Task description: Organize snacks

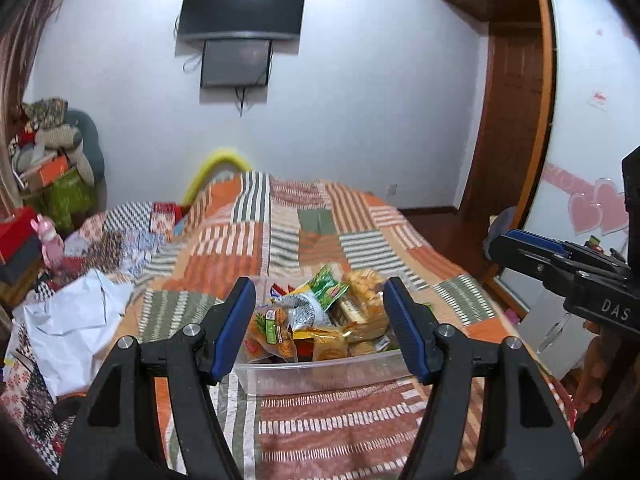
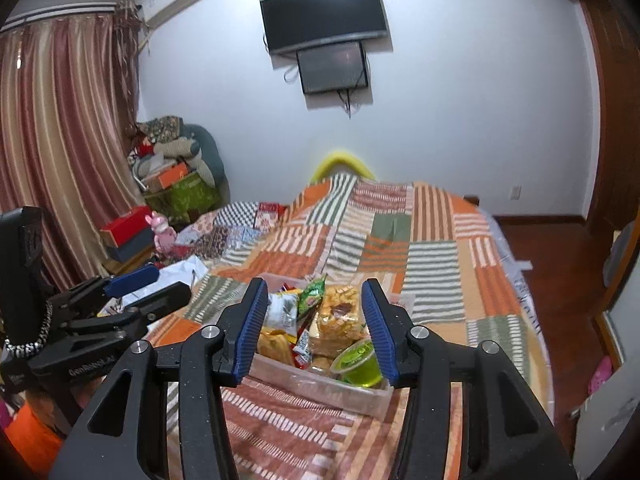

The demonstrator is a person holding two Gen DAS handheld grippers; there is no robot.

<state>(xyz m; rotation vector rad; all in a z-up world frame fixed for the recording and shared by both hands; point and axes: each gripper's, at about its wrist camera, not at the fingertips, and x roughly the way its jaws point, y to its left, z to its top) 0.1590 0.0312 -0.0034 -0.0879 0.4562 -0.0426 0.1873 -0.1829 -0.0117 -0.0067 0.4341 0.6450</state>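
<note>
A clear plastic bin [image 1: 320, 368] [image 2: 320, 386] sits on the patchwork quilt [image 1: 320, 220] [image 2: 400, 240] of a bed, heaped with packaged snacks. Among them are a green packet [image 1: 326, 286] [image 2: 312, 298], a yellow cracker pack [image 1: 362, 292] [image 2: 342, 316] and a green jelly cup [image 2: 358, 362] at the bin's near right corner. My left gripper [image 1: 319, 282] hovers in front of and above the bin, open, with nothing between its blue pads. My right gripper [image 2: 314, 282] hangs likewise, open and empty. Each gripper also shows at the edge of the other's view: right gripper [image 1: 520, 240], left gripper [image 2: 172, 280].
A crumpled white bag [image 1: 72, 320] and patterned cloths lie on the bed's left side. A red box [image 1: 16, 232], a pink toy [image 1: 50, 236] and a piled chair [image 1: 52, 148] stand beyond it. A wardrobe [image 1: 580, 120] lines the right; wooden floor [image 2: 560, 264] runs beside the bed.
</note>
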